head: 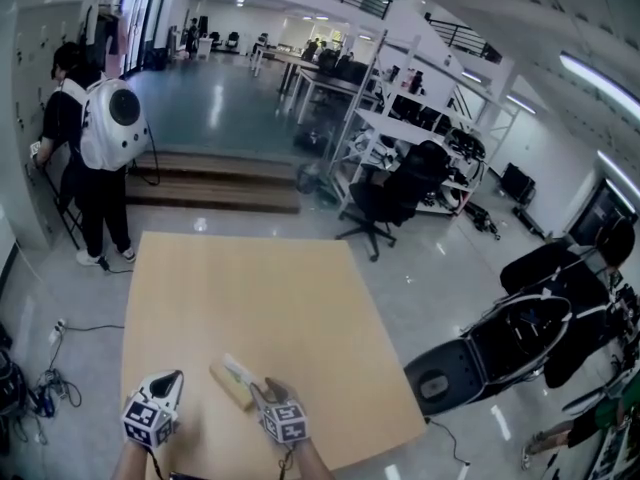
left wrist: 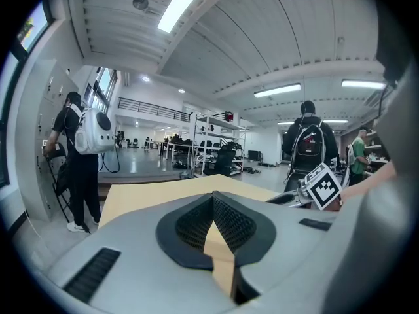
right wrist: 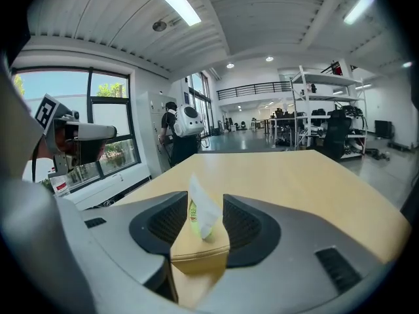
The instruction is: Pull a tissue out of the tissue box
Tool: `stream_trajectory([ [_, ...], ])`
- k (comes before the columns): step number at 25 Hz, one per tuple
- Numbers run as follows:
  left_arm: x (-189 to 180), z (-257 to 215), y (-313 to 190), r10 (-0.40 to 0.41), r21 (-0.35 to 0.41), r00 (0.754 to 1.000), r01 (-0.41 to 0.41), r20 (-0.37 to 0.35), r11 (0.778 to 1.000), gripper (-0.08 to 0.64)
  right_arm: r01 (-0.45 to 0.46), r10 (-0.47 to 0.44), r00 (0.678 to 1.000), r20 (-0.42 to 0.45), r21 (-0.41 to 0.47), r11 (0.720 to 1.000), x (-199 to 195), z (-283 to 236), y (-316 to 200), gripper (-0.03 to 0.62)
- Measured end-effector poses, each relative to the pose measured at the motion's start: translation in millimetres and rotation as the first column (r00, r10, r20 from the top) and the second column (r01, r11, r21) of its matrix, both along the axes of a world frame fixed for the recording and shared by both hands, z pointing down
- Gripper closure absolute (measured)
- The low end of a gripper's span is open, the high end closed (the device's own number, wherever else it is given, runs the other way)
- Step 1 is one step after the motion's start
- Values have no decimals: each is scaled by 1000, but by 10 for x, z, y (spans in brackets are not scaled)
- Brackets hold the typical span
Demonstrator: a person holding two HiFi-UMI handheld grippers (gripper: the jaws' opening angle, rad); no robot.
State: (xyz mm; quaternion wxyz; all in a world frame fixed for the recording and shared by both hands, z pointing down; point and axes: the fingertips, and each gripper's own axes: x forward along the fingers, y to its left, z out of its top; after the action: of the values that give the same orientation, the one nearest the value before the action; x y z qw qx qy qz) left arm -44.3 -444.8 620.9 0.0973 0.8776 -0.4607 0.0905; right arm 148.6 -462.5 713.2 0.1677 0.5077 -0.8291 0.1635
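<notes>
Tan card against tan wood: the tissue box [right wrist: 199, 248] sits on the near part of the table [head: 260, 293], almost the same shade as the top, a low narrow carton lying at a slant to the near edge. From its slot a single tissue [right wrist: 201, 209] stands up as a thin white leaf, creased and slightly curled, with a green printed patch low on the box beside it. I have brought my right gripper [right wrist: 205, 205] in level with that leaf so its jaws stand wide apart on either side, ribbed dark pads facing the paper with a gap on each side and nothing pinched yet; that straddle, I judge, lets me close on the soft sheet alone and not on the stiff card. My left gripper [left wrist: 213, 201] is to the left of the box, jaws closed together on nothing, only bare tabletop showing past them. It seems placed to steady the light carton, which may well lift along with the tissue.
</notes>
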Motion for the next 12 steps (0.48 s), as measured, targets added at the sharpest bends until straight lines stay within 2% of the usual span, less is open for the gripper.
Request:
stream_trajectory([
  [12,-131,-68,-25,-14,-21,1000,14,2,1000,552,-13,15,1000,26,-79,997,-57,255,-120,411],
])
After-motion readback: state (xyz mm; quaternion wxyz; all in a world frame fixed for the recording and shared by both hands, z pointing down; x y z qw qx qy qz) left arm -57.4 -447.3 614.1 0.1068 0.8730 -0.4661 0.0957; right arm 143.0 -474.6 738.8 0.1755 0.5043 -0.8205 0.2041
